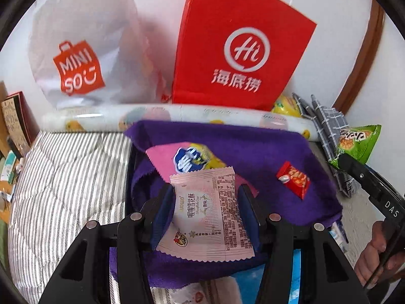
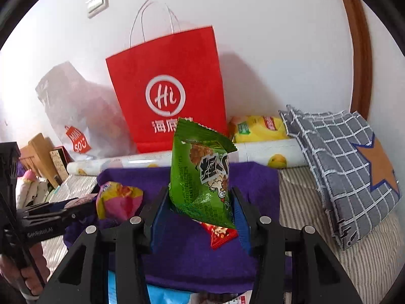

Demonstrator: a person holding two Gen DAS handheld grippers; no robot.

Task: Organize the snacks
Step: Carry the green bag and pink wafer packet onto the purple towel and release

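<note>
Bright, even daylight fills both your wrist views, strongest at the left edge of the right view, where the white wall [image 2: 15,106] washes out. The red paper bag [image 2: 167,91] throws a soft shadow rightward onto that wall. Fisheye curvature bends the edges inside black corners; the white plastic bag [image 1: 83,50] smears with motion blur.
</note>
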